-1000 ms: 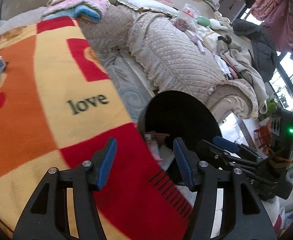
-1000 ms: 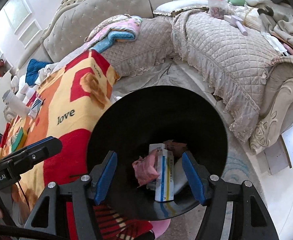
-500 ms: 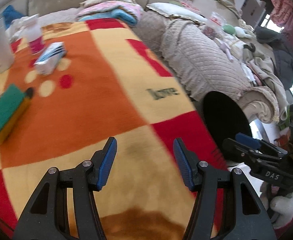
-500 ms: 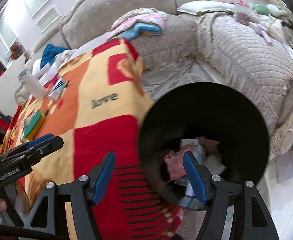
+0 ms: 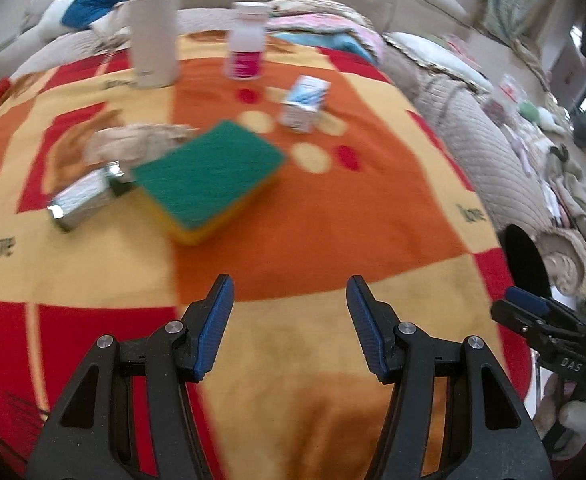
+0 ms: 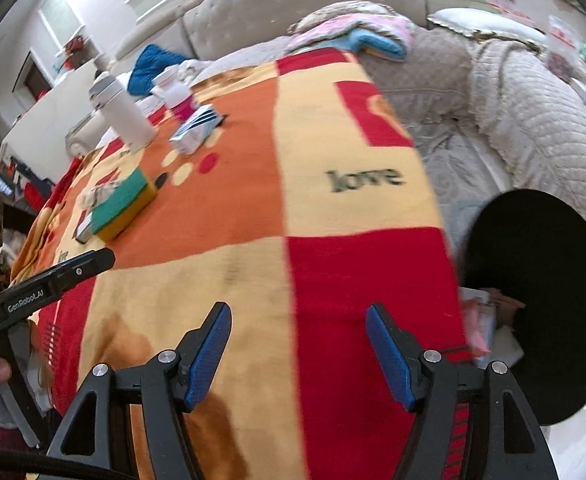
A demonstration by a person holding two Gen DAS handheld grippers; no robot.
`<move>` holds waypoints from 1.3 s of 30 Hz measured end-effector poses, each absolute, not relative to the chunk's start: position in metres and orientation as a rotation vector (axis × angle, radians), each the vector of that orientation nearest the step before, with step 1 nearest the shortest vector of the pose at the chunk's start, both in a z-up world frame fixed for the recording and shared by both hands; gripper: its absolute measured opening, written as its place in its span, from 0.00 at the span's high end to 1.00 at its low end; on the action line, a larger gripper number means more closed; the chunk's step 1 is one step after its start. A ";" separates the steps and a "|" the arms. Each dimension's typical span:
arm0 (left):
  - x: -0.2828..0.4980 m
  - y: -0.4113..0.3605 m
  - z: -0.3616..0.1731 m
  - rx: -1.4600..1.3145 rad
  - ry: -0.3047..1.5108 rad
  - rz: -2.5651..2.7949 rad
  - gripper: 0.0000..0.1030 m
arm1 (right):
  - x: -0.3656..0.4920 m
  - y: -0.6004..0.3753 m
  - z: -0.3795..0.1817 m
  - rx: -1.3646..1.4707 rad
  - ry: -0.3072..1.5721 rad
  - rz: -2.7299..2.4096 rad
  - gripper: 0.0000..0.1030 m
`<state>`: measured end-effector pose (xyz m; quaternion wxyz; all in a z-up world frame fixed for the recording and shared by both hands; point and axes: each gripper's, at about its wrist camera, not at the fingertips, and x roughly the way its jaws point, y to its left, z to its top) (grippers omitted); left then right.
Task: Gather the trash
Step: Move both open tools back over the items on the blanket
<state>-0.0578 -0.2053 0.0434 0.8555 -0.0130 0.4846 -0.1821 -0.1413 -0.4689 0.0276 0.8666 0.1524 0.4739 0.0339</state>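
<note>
My left gripper [image 5: 289, 324] is open and empty above the near part of the orange, yellow and red blanket [image 5: 333, 216]. Ahead of it lie a green and yellow sponge [image 5: 209, 184], a crumpled tissue [image 5: 133, 144], a silver wrapper [image 5: 81, 200] and a small blue and white box [image 5: 305, 104]. My right gripper [image 6: 299, 350] is open and empty over the blanket's near right corner. The black trash bin [image 6: 541, 280] stands just to its right, with pink and white trash [image 6: 485, 328] inside.
A tall white bottle [image 5: 153, 32] and a pink-labelled white jar [image 5: 247, 42] stand at the blanket's far side. A quilted beige sofa [image 6: 533, 112] with cushions and clutter runs behind and to the right. The bin also shows at the right edge of the left wrist view [image 5: 527, 260].
Both grippers have swung left, away from the bin and toward the blanket. The left one now faces the sponge, tissue and wrapper. The bin has shifted to the right edge of both views.
</note>
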 end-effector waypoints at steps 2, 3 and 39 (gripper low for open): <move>-0.055 -0.191 0.043 -0.035 1.019 -0.359 0.44 | -0.134 -0.457 0.027 0.312 0.998 0.090 0.34; -0.052 -0.181 0.042 -0.042 1.018 -0.341 0.44 | -0.130 -0.450 0.027 0.307 1.001 0.099 0.34; -0.047 -0.198 0.045 -0.237 1.072 -0.521 0.44 | -0.101 -0.444 0.038 0.315 0.992 0.111 0.27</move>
